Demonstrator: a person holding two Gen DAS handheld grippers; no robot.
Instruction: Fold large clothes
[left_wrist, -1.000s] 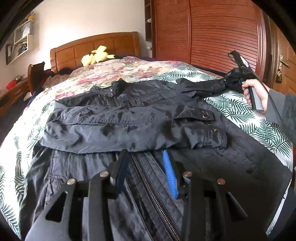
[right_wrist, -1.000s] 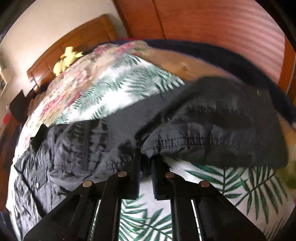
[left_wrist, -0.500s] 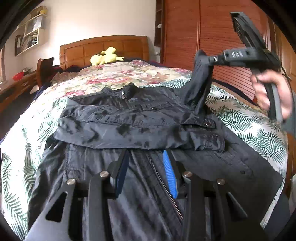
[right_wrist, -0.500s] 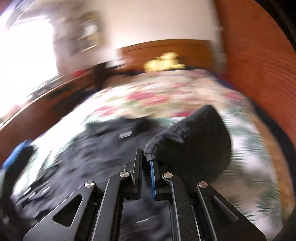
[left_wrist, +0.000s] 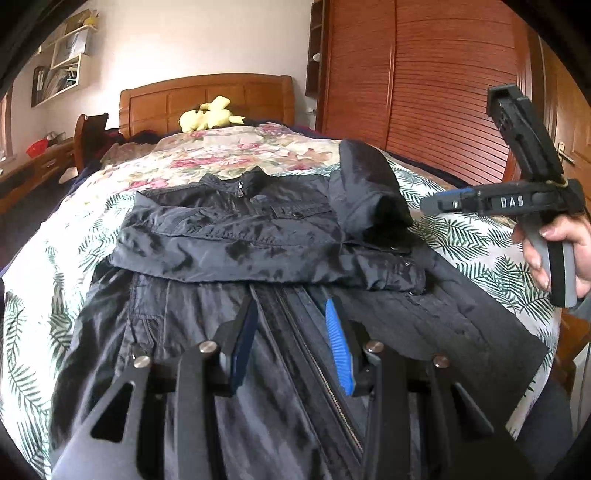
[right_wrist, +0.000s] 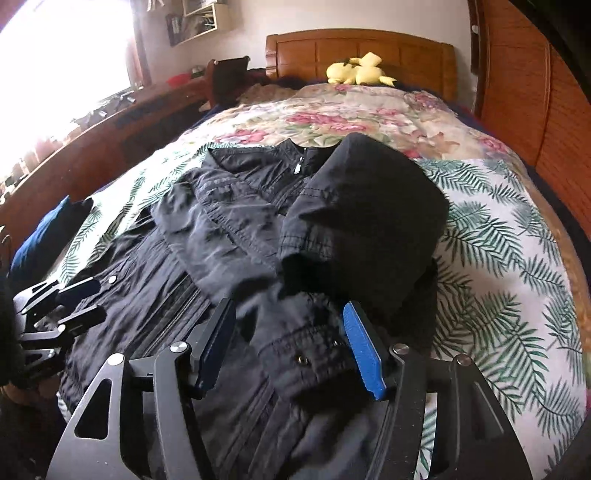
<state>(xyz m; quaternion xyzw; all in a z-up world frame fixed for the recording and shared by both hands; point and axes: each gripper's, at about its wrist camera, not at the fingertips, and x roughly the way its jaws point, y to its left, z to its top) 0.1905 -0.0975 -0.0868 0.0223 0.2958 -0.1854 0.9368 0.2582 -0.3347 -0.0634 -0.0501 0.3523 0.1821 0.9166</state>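
Nearest the right wrist camera, the right hand-held gripper (right_wrist: 290, 345) has its jaws opening, with nothing pinched between the blue pads; only jacket cloth lies beneath them. It has just let go of the right sleeve (right_wrist: 364, 218), which a second ago was clamped tight by its cuff out at the bed's edge and half a second ago hung lifted in the air. That sleeve now lies doubled over the jacket's chest, at about 12 o'clock from the pads, so this sleeve fold looks finished. The left hand-held gripper (left_wrist: 290, 341) hovers half open and empty over the zipper (left_wrist: 317, 363) of the dark jacket (left_wrist: 236, 236), much as in both earlier frames. The jacket itself lies spread on the bed (left_wrist: 476, 243), collar toward the headboard (left_wrist: 207, 98) at 12 o'clock, the other sleeve already crossed over the chest. I judge the next step to be folding the hem up toward the collar. Farthest off, a yellow plush toy (right_wrist: 356, 70) sits by the headboard.
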